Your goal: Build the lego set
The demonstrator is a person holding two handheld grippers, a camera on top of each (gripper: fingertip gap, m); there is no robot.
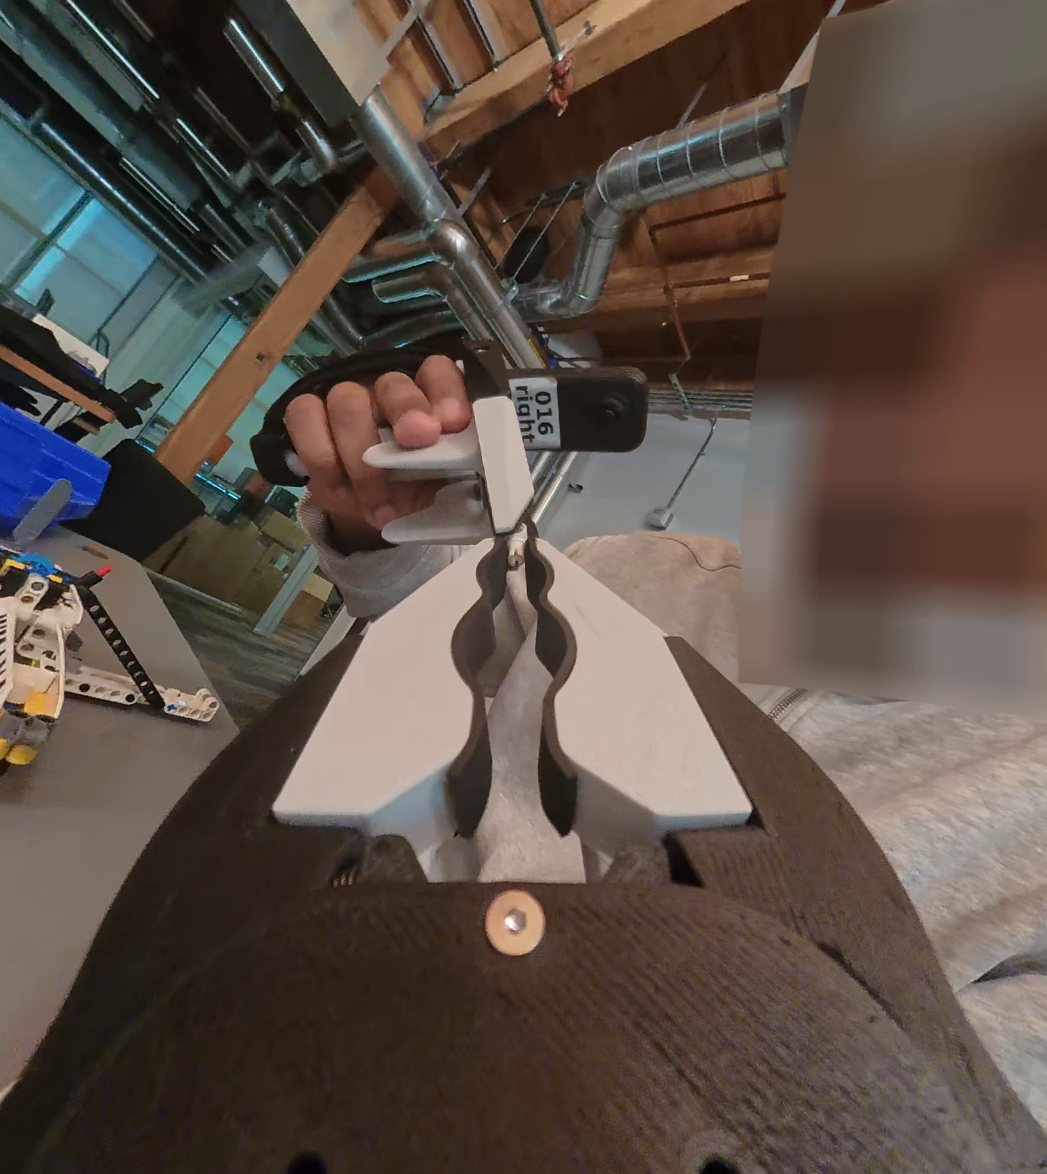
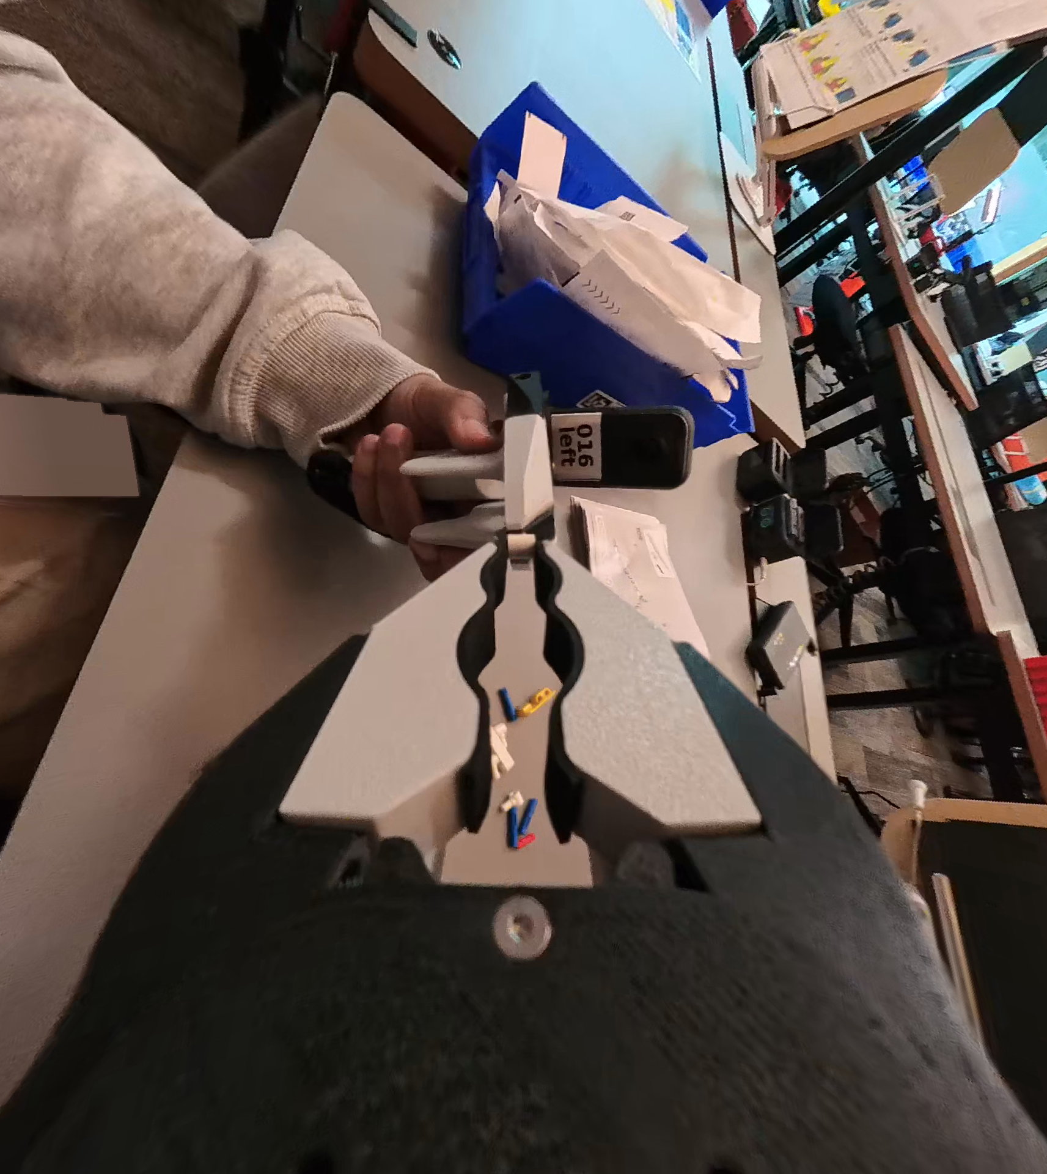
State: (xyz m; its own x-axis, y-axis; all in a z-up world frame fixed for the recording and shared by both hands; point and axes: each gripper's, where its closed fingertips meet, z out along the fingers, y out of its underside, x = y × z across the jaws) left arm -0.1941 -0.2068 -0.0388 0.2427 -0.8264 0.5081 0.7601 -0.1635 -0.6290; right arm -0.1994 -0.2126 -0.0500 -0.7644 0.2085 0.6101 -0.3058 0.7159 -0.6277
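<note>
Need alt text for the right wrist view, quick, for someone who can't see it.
The right tool and left tool meet tip to tip on a small white piece above a grey table. Loose bricks lie below; a blue bin sits behind.

Grey ribbed-cuff sleeve (image 2: 203, 305), black-and-white gripper (image 2: 515, 559)

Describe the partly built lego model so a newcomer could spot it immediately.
Start at the blue bin on the grey table in the left wrist view. Just nearer the camera lies the lego model. It alone is multicoloured: white striped panels, yellow beams, red-tipped pins, a black holed beam.
</note>
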